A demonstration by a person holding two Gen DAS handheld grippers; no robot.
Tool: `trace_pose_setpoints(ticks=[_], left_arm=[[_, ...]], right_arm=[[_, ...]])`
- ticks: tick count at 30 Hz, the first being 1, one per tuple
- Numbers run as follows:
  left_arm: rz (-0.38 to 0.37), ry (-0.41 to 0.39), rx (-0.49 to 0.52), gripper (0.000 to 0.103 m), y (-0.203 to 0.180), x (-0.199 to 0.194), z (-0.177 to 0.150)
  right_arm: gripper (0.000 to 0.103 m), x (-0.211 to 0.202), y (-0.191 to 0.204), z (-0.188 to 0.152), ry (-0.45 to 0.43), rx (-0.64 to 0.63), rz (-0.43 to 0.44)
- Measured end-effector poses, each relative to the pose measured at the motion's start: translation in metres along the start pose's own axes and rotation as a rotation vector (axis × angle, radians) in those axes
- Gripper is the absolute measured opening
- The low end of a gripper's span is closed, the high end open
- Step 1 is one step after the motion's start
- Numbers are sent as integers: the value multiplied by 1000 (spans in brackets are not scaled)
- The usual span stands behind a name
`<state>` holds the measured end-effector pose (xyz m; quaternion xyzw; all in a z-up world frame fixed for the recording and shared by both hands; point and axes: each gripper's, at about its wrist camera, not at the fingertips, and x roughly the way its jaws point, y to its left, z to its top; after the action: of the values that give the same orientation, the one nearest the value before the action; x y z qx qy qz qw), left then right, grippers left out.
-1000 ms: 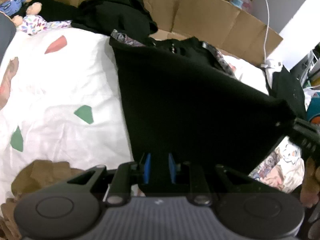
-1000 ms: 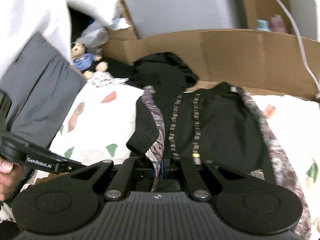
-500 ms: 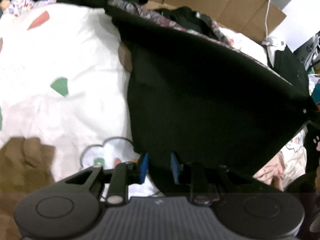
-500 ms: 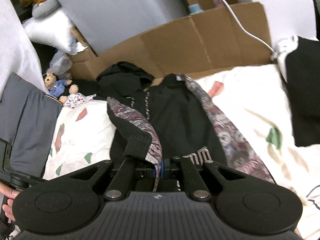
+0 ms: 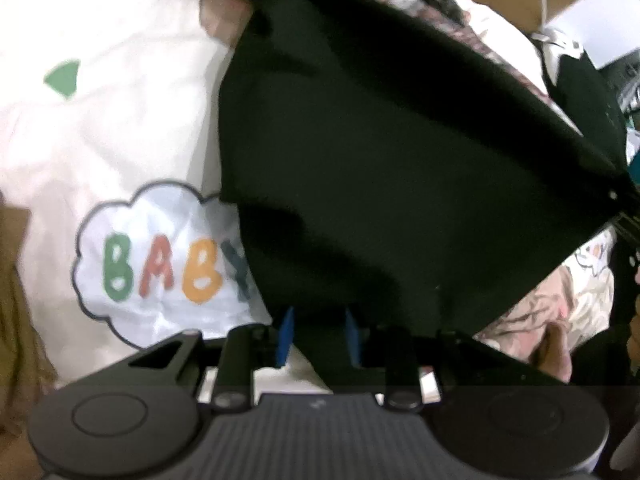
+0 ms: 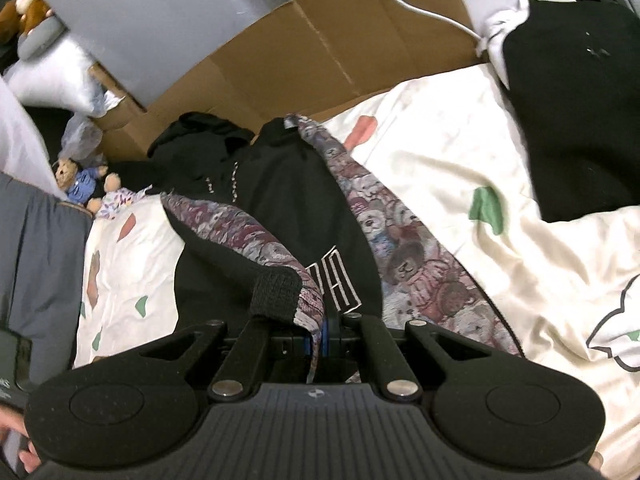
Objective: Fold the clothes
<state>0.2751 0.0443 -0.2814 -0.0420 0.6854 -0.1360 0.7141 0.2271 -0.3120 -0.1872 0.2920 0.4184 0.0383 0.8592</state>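
A black jacket (image 5: pixel 400 160) with bear-print sleeves fills most of the left wrist view and hangs just over the white bedsheet (image 5: pixel 132 120). My left gripper (image 5: pixel 319 336) points steeply down at its lower edge. Its jaws are opening, and a fold of black cloth lies loosely between the blue pads (image 5: pixel 286 336). In the right wrist view the jacket (image 6: pixel 288 208) lies spread on the bed. My right gripper (image 6: pixel 320 332) is shut on the folded-over sleeve, beside its ribbed cuff (image 6: pixel 276 296), and holds it above the jacket's front.
The bedsheet (image 6: pixel 460 200) has coloured shapes and a "BABY" cloud print (image 5: pixel 160 264). Cardboard (image 6: pixel 320 48) lines the far side. Another black garment (image 6: pixel 580 100) lies at the right, a dark hoodie (image 6: pixel 192 140) at the back. A teddy bear (image 6: pixel 80 184) and grey cloth (image 6: pixel 36 260) lie at the left.
The left gripper has sunk close to the sheet and its pads have spread apart. The right gripper has rolled and carried the sleeve across the jacket.
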Motion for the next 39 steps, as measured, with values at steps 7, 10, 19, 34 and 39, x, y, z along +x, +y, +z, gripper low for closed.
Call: trace_pose_setpoints(ticks=[7,10,19,34,39], left_arm=[[-78,46,-93,42,17,21,-9],[-121,32,-137,33,25,27,-11],[-147,-55,-144,4,43,-17,-9],[-258,-59,-103,4,-8,-27,-13],[-138,7,-90,4,-4,7,-20]], right_arm=[[5,11,-25,-1,28,109,-15],[5,14,-27,-3,33,121,-6],[5,12,-28,-2,22,149,21],[5,-20,-47,1,-10,217,-16],[7,-8,-69,-5,65,273,-70]])
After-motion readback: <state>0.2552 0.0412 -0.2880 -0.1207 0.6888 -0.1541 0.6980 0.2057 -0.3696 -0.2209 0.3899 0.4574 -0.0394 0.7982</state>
